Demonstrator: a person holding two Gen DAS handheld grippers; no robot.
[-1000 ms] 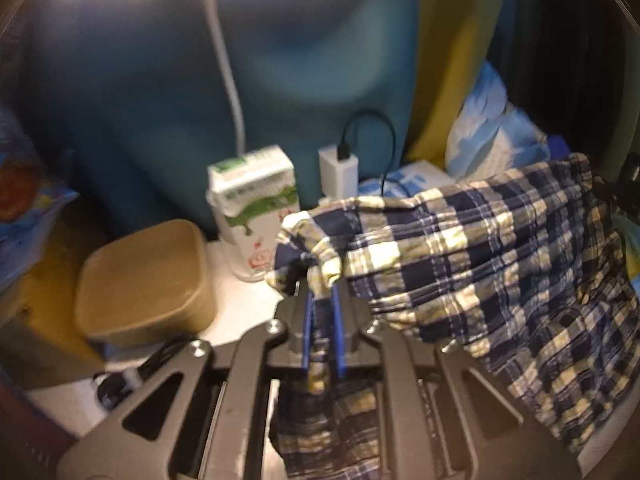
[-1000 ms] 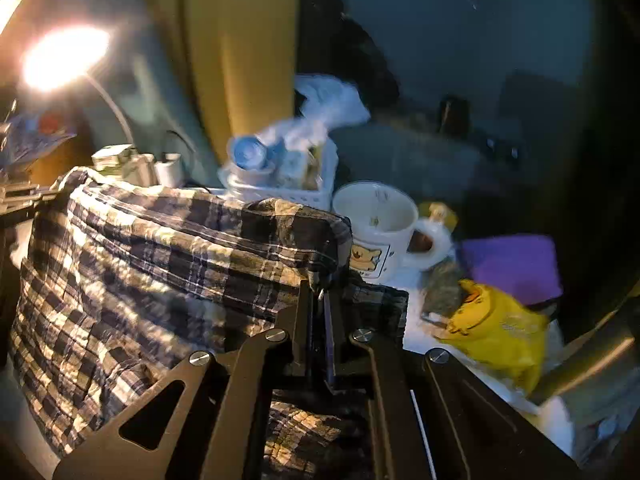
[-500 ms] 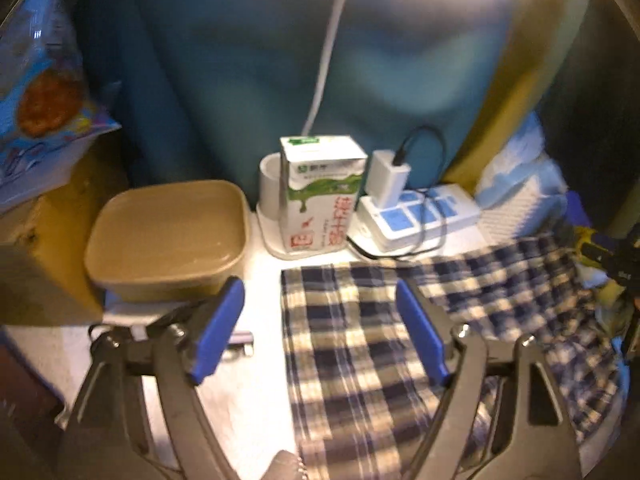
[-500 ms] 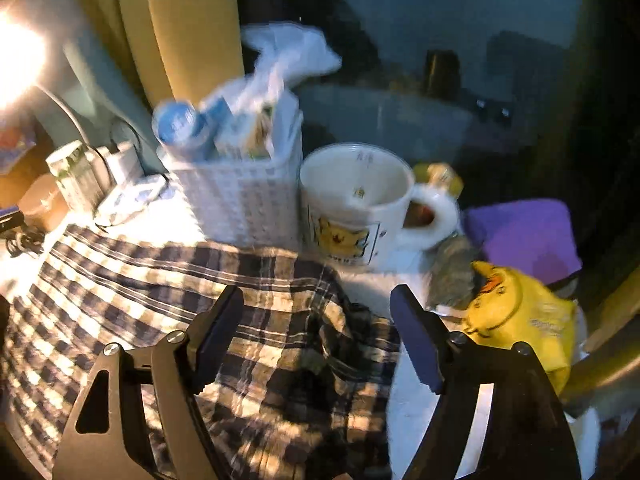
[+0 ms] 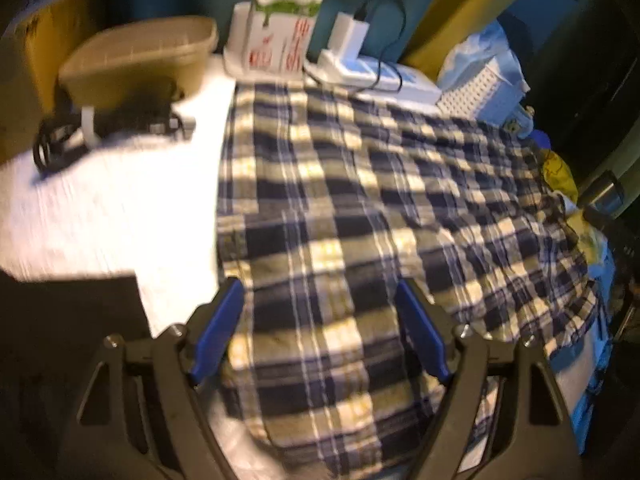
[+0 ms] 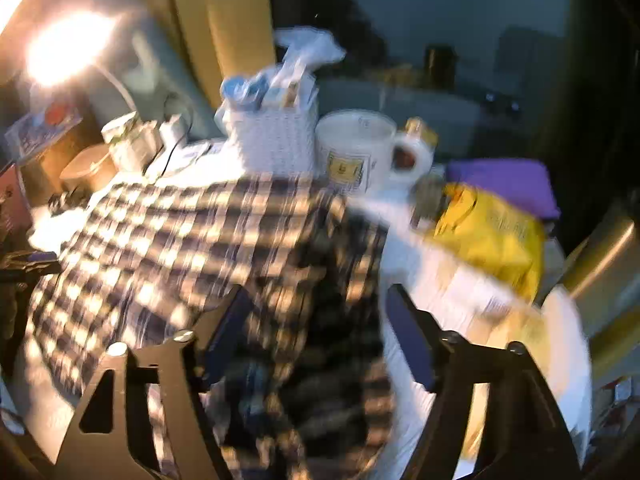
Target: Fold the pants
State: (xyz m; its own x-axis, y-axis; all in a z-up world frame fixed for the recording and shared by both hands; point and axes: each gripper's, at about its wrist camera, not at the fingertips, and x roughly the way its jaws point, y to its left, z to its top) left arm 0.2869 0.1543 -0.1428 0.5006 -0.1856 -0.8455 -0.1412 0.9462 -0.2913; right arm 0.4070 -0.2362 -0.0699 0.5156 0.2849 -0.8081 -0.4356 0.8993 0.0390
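White tabletop (image 5: pixel 120 208) carried the plaid pants (image 5: pixel 360 208), spread flat across the frame's middle. My left gripper (image 5: pixel 320 332) hung spread wide above them; my right gripper (image 6: pixel 316 332), slightly narrowed from full spread, pinched nothing.

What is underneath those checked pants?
The checked pants lie spread on a white tabletop, bare beside them on the left. Whatever sits directly beneath the cloth is covered, so it cannot be seen.
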